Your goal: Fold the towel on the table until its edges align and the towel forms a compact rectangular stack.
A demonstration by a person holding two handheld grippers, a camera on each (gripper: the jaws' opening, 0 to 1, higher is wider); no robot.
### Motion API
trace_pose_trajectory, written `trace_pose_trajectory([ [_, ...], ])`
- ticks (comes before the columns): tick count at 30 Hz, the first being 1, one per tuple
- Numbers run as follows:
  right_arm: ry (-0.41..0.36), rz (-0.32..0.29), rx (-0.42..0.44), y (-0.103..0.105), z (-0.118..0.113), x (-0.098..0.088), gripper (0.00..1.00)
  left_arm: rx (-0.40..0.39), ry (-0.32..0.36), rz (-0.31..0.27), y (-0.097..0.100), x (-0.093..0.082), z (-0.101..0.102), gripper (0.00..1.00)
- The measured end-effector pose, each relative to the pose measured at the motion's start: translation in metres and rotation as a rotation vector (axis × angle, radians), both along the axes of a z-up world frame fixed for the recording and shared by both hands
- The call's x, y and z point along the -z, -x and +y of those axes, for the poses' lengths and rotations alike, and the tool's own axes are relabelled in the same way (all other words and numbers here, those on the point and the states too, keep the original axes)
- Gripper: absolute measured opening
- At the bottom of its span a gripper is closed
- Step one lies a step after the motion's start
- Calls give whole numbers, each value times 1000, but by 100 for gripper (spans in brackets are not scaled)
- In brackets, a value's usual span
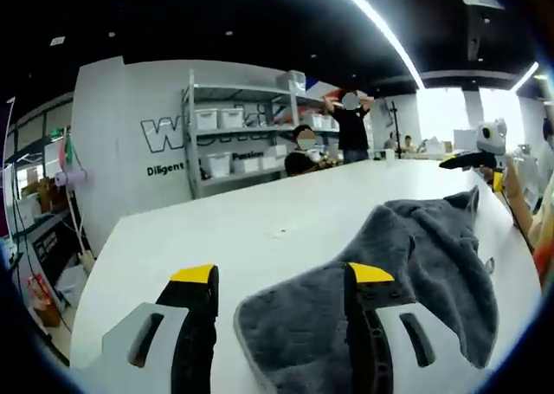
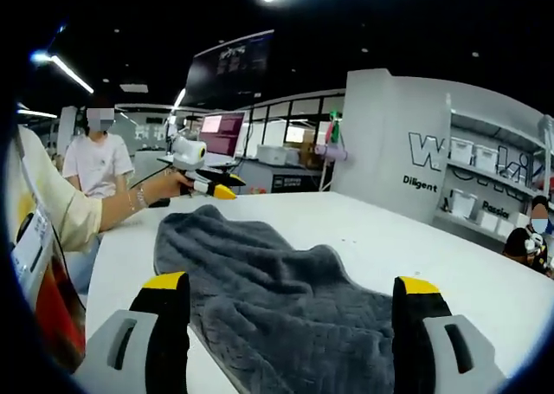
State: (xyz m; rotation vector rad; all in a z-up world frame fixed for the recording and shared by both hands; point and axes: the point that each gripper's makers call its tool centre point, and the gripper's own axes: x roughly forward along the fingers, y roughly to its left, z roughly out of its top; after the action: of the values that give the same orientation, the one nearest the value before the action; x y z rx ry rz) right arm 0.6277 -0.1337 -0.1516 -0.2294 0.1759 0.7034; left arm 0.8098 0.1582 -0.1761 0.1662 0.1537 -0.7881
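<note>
The grey towel (image 1: 407,273) lies crumpled and unfolded on the white table (image 1: 260,229), its cloth bunched into soft ridges, not spread flat. Its long axis seems to run along the table between the two grippers, so each gripper faces one short end of it, though the fisheye bend makes that hard to judge.

In the left gripper view, the left gripper (image 1: 281,277) is spread wide and holds nothing. A rounded corner of the towel reaches in between its jaws, close to the table's near edge; the right-hand jaw stands over the cloth and the left-hand one over bare table. Whether the tips touch the cloth cannot be told.

In the right gripper view, the right gripper (image 2: 290,286) is also agape and empty, and the towel (image 2: 277,299) fills the space between its jaws, with the hemmed edge running past the left-hand jaw. The cloth stretches away from it toward the far end of the table, where the other gripper (image 2: 212,186) shows in a person's hand (image 2: 169,184).

Both grippers look about equally near their own end of the towel. As I judge it, no fold has been made yet, and the coming move turns on each gripper closing on the corner in front of it, so the cloth can be lifted and laid out square.
</note>
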Motion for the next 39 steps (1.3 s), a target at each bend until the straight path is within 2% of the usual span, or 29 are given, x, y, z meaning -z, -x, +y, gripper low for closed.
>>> trace_pose_trajectory([
  [4, 18, -2, 1, 0, 3, 1, 99, 51, -22, 41, -5, 16, -5, 33],
  [8, 25, 0, -11, 2, 7, 2, 99, 32, 0, 112, -20, 33, -1, 30],
  [12, 26, 9, -22, 1, 12, 5, 99, 45, -18, 170, -28, 51, -1, 20],
  [15, 37, 22, -24, 1, 13, 9, 99, 30, -88, 206, -30, 68, 1, 18],
  [19, 45, 25, -26, 1, 13, 10, 99, 22, -141, 220, -32, 83, 2, 17],
  [21, 45, 22, -31, 2, 14, 9, 99, 7, -212, 225, -33, 93, 7, 17],
  [24, 50, 22, -32, 3, 15, 10, 99, 12, -194, 222, -32, 93, 3, 16],
  [28, 50, 22, -30, 3, 14, 10, 99, 21, -208, 207, -30, 94, 3, 6],
  [34, 47, 28, -32, 3, 14, 11, 99, 18, -210, 190, -30, 93, 3, 3],
  [39, 51, 32, -33, 2, 14, 13, 99, -6, -229, 123, -35, 83, 9, 2],
])
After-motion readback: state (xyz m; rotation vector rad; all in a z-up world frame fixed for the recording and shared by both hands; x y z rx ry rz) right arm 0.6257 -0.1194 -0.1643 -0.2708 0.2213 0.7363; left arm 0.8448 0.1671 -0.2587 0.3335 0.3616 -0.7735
